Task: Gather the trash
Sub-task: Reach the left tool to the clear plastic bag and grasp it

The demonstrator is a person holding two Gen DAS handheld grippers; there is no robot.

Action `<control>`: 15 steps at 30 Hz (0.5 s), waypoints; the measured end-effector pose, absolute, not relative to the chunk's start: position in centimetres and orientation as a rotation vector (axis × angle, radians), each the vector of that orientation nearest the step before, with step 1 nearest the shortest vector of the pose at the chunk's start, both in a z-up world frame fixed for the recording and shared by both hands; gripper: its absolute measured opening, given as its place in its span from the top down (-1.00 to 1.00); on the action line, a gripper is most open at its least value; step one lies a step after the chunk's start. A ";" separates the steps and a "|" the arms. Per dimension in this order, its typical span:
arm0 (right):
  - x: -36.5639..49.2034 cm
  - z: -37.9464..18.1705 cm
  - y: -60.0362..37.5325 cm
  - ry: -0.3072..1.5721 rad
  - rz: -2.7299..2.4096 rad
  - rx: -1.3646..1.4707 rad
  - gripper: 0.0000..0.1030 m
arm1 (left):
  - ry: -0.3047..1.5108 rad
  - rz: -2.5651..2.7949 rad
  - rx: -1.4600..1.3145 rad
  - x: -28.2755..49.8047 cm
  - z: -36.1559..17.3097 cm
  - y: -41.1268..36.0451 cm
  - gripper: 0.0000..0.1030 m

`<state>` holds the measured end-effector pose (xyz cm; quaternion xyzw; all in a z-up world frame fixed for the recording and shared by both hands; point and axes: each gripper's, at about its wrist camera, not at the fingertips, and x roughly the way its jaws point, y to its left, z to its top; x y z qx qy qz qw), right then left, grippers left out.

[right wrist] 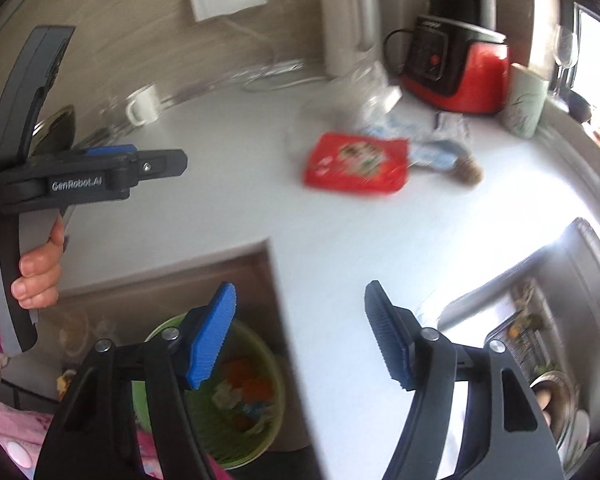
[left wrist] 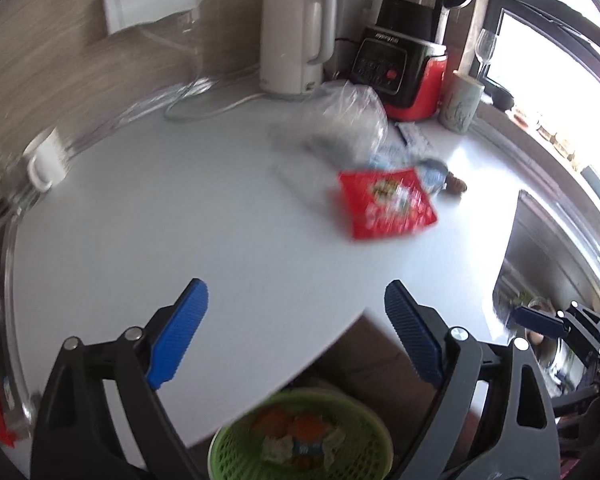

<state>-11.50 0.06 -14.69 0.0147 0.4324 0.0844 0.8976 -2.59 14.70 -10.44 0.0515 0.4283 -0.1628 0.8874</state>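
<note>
Through my left wrist camera everything is smeared by blur: my left gripper (left wrist: pixel 296 332) has its jaws spread wide with nothing between them, hovering over the near edge of the white bench (left wrist: pixel 180 220). The red snack packet (left wrist: pixel 386 206) lies flat on the bench well ahead and a little right of these jaws, its print unreadable; behind it a clear plastic bag (left wrist: pixel 340 124) and some pale wrappers (left wrist: pixel 410 152) blur together, partly hidden by one another. Below the bench edge, the green basket (left wrist: pixel 364 436) is cut off by the frame, with scraps inside. From my right wrist camera, my right gripper (right wrist: pixel 300 332) also holds its jaws wide apart and empty, above the bench corner. The red snack packet (right wrist: pixel 356 162) lies well ahead of them, between both fingers' lines. The green basket (right wrist: pixel 268 364) sits low left, half hidden behind my left finger.
</note>
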 end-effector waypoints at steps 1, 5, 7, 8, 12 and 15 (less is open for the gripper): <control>-10.8 -14.4 -0.7 0.890 0.168 0.029 -0.33 | 0.878 -0.344 0.115 -1.7 -10.1 13.6 -0.70; -8.4 -13.8 -3.2 0.871 0.150 0.026 -0.35 | 0.845 -0.360 0.147 1.9 -9.1 9.6 -0.75; -7.2 -13.4 -4.7 0.857 0.143 0.027 -0.36 | 0.844 -0.365 0.139 4.3 -9.0 7.8 -0.75; -6.6 -13.2 -5.4 0.850 0.141 0.031 -0.38 | 0.848 -0.370 0.130 5.4 -9.0 7.1 -0.75; -4.4 -12.9 -7.9 0.829 0.137 0.050 -0.44 | 0.865 -0.362 0.116 10.9 -9.9 3.7 -0.75; -3.0 -13.3 -9.4 0.833 0.135 0.070 -0.44 | 0.880 -0.334 0.138 14.1 -11.3 1.5 -0.75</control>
